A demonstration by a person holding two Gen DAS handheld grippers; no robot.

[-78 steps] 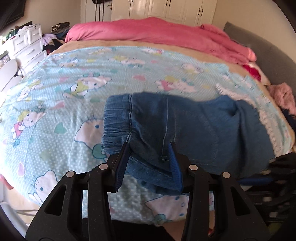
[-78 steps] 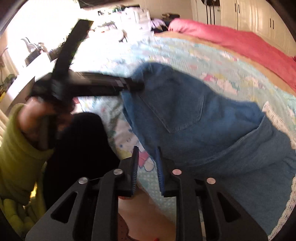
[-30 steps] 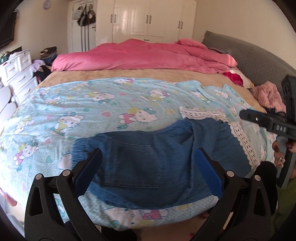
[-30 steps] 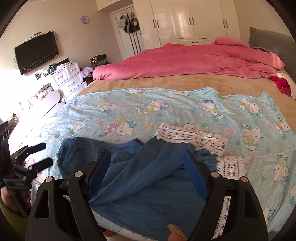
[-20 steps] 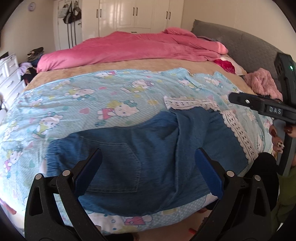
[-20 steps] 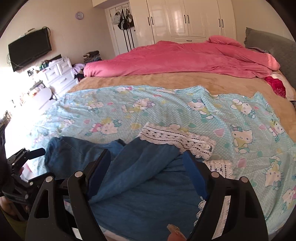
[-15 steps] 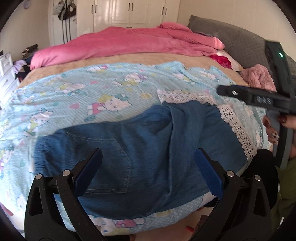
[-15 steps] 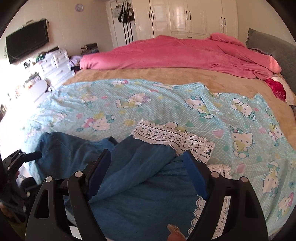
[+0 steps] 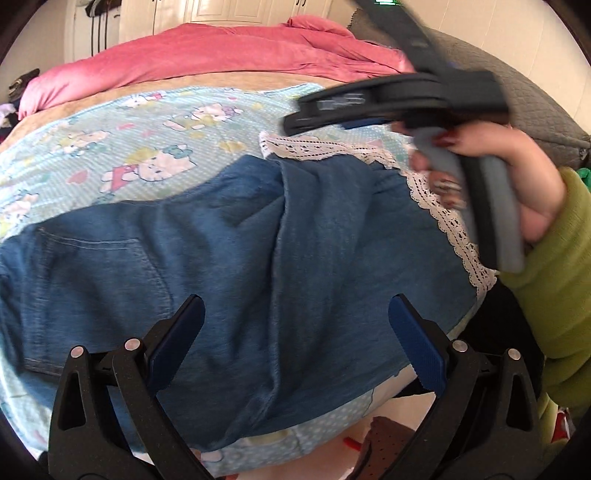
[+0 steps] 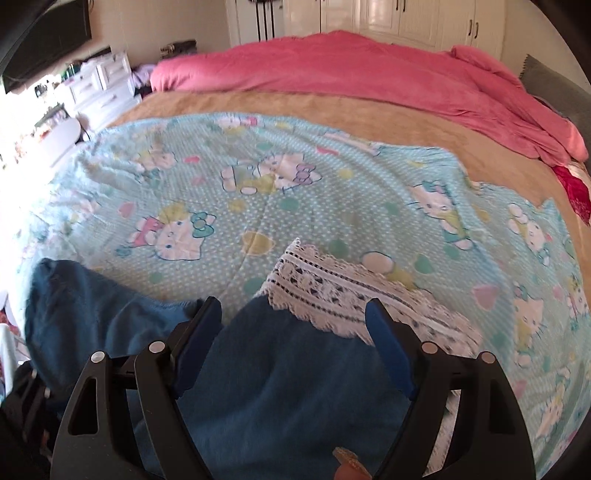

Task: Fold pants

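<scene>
Blue denim pants (image 9: 236, 258) with white lace cuffs (image 9: 447, 221) lie on the light blue cartoon-print sheet (image 9: 155, 122) at the bed's near edge, one leg folded over the other. My left gripper (image 9: 295, 332) is open and empty just above the middle of the pants. My right gripper (image 10: 293, 332) is open and empty above the folded leg, close to its lace cuff (image 10: 332, 291). In the left wrist view the right gripper (image 9: 388, 99) is blurred, held in a hand over the cuff end.
A pink duvet (image 10: 369, 74) is heaped at the far side of the bed on a tan blanket (image 10: 295, 107). White drawers (image 10: 99, 85) stand at the left. A grey headboard (image 9: 535, 110) is at the right. White wardrobes (image 10: 388, 18) line the far wall.
Both grippers opened and let go of the pants, drew back, then moved down closer to them. The right gripper has swung in over the lace cuff end.
</scene>
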